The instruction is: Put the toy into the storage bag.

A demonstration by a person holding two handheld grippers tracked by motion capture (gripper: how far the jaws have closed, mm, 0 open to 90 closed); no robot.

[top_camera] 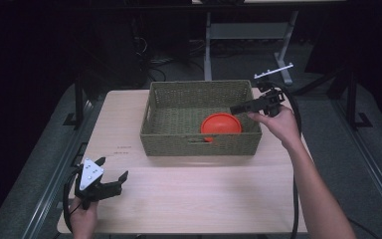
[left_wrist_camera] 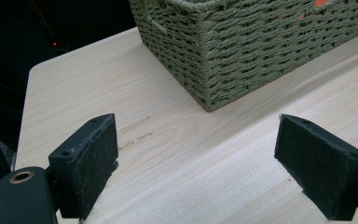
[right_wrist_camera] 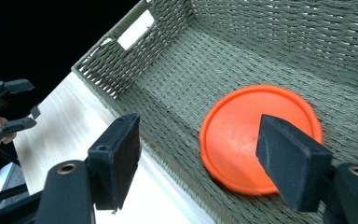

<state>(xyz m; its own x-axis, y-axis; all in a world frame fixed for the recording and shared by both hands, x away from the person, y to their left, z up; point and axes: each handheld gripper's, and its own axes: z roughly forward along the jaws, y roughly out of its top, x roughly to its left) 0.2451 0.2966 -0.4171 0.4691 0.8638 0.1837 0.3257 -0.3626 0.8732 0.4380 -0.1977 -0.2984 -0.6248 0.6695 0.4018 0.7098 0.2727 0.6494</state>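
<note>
Right gripper view: right gripper [right_wrist_camera: 196, 158] jaws spread, nothing between them, above the orange disc [right_wrist_camera: 256, 135] lying flat on the basket [top_camera: 199, 144] floor by the near wall. Judging the step as withdrawal: lift straight up, clear the rim. Left gripper [left_wrist_camera: 196, 163] open, idle over pale wood-grain table [left_wrist_camera: 168, 186]. Disc: smooth plastic, round, raised lip; basket: olive woven cord, rectangular, cut-out handles

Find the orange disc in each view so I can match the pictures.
High view: the orange disc lies inside the basket, at its near right, just left of the right gripper.
Left gripper view: orange shows through the basket's weave at the top right.
Right gripper view: it lies flat on the basket floor, right of centre, partly behind the right-hand jaw.
Shared landmark: the woven green basket.
</note>
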